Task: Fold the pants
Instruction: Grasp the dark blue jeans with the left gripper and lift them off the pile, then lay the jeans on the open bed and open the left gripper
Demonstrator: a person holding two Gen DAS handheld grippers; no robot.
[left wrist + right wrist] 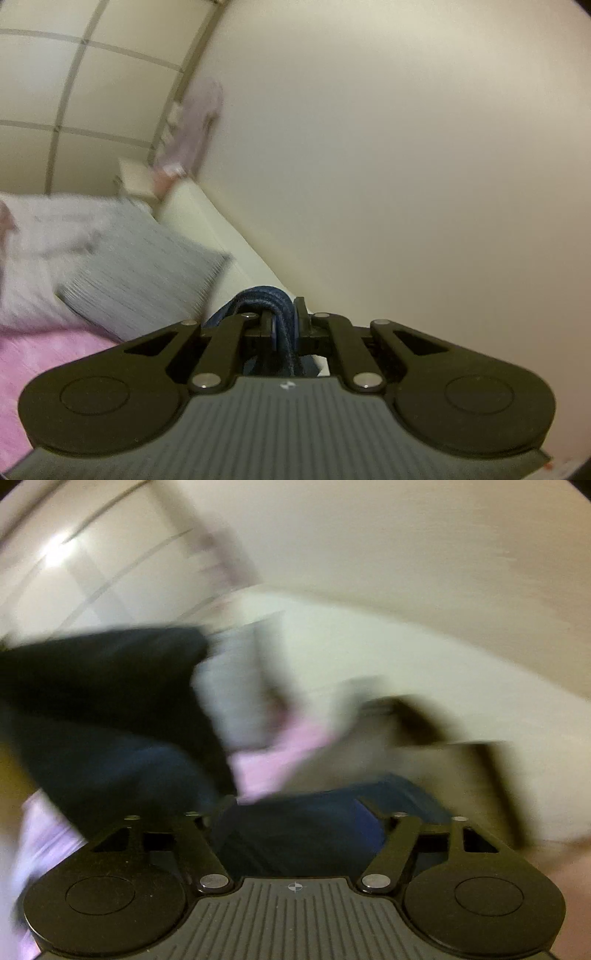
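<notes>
Left gripper [283,320] pinches a bunched edge of the dark blue denim pants [267,300] above the pink bedsheet [44,365]. Right gripper [295,812] spread, cloth between, unpinched. Judgement: grip second corner before tensioning.

Plain cream wall [406,147] filling the right of the left wrist frame. Pale panelled wardrobe doors with grey seams [74,92] upper left. Grey striped pillow [147,266] lower left, above pink bedspread [44,369]. Right wrist frame heavily blurred.
</notes>
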